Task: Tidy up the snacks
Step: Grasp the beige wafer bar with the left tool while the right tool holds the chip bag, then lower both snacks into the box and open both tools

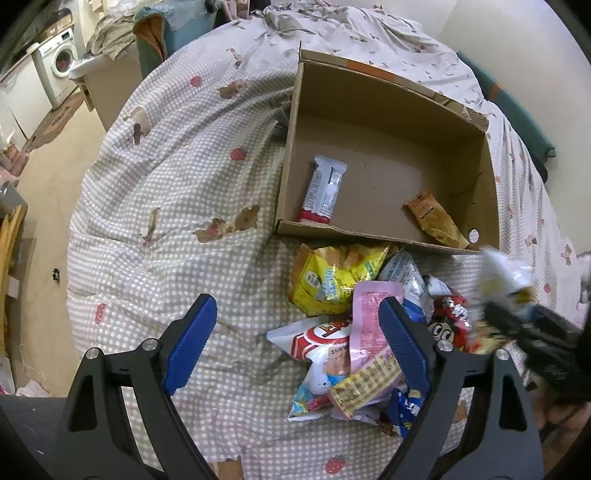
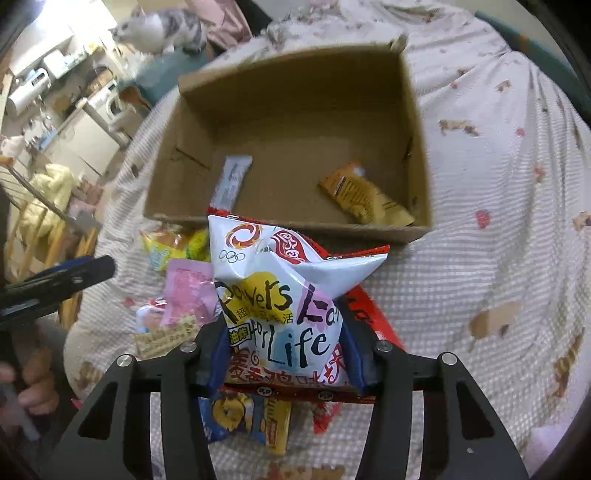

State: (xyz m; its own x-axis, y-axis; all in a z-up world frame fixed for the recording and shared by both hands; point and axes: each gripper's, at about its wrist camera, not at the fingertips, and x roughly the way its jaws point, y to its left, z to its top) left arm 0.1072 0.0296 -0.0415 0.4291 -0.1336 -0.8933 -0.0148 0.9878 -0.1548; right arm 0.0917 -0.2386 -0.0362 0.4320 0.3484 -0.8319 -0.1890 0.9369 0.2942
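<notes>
An open cardboard box (image 1: 384, 110) lies on the bed; it also shows in the right wrist view (image 2: 295, 110). Inside lie a white bar wrapper (image 1: 325, 190) and an orange packet (image 1: 436, 218). A pile of snack bags (image 1: 354, 325) lies in front of the box. My left gripper (image 1: 295, 339) is open and empty above the pile's left edge. My right gripper (image 2: 282, 350) is shut on a white and red snack bag (image 2: 284, 291), lifted above the pile near the box's front wall. It appears blurred in the left wrist view (image 1: 506, 288).
The bed has a checked quilt with bear and strawberry prints (image 1: 177, 184). A washing machine (image 1: 61, 61) and clutter stand on the floor to the left. A cat (image 2: 159, 26) sits beyond the box. A wall rises on the right.
</notes>
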